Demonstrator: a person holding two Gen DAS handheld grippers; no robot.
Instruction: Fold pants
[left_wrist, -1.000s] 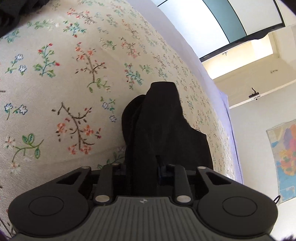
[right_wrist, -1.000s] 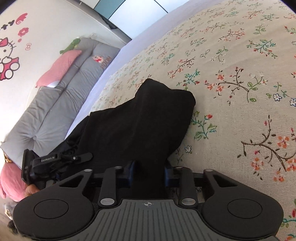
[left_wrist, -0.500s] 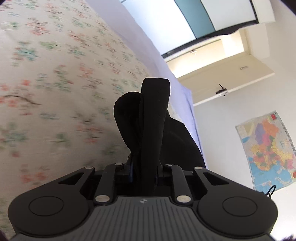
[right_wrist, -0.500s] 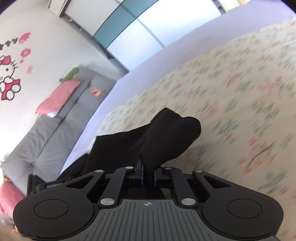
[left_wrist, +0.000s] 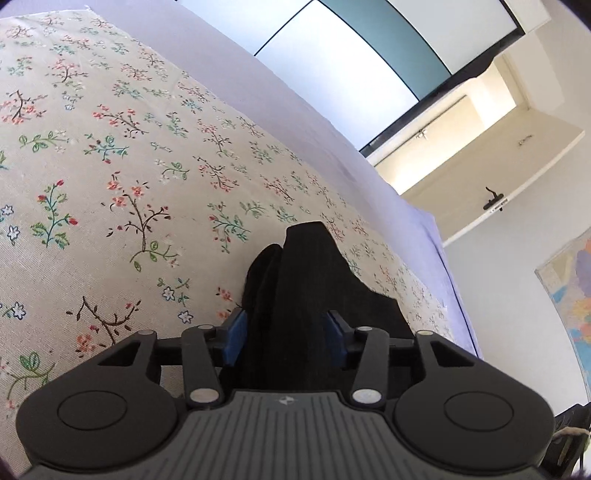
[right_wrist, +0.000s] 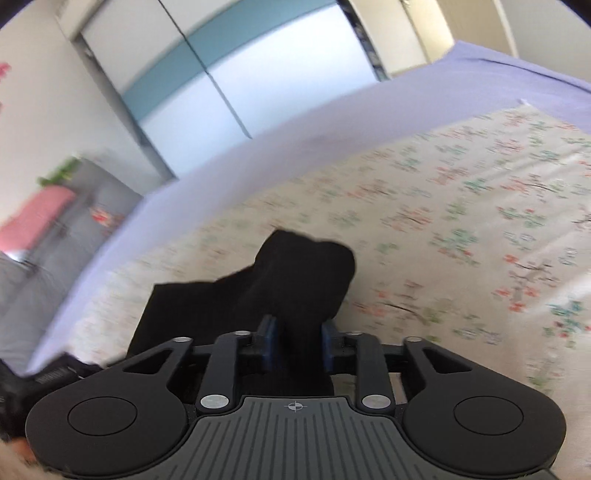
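You have both left tongs (left_wrist: 283, 334) and right tongs (right_wrist: 295, 341) clamped on bunched black pants (left_wrist: 310, 280), held above the floral bedspread (left_wrist: 110, 166), likely to carry a fold over.

The pants (left_wrist: 306, 295) are a matt black cloth, soft and dense, with a faint vertical weave showing in the left wrist view. The bed cover (left_wrist: 129, 177) is a cream woven cloth, matt and slightly coarse, printed with small flower sprigs; past its edge lies a smooth lilac sheet (left_wrist: 258, 92). The left gripper (left_wrist: 284, 332) is matt black plastic with a ribbed grey plate, shiny metal pivot pins and blue rubbery pads (left_wrist: 234, 332) on the jaws. The right gripper (right_wrist: 295, 345) has the same finish. The wardrobe doors (left_wrist: 351, 55) look smooth and glossy. The walls are matt and pale.
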